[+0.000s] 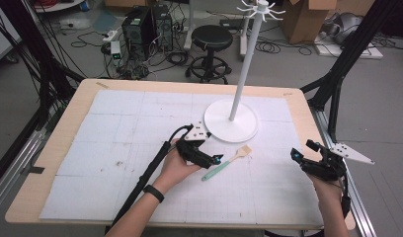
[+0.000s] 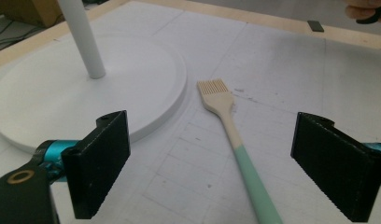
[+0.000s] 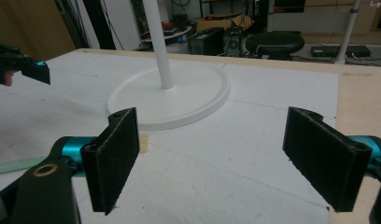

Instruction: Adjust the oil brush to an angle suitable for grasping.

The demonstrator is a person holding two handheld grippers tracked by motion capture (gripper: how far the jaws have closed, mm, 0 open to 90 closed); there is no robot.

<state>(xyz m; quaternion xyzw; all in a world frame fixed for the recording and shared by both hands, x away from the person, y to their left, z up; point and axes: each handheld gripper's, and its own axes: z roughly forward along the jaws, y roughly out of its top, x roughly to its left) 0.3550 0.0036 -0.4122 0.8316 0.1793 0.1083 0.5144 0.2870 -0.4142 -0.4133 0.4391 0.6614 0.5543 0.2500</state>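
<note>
My left gripper [image 2: 212, 168], jaws apart, straddles the brush [image 2: 235, 140], whose handle runs toward me between them; my right gripper [image 3: 226, 158], jaws also apart, hangs farther off.

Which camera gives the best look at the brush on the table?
The left gripper view: the brush lies close, between the open jaws, with bristles and green handle plain. The high view shows the whole brush, but small, beside the left gripper. The right gripper view catches just a pale green strip of handle and a bit of bristle.
</note>
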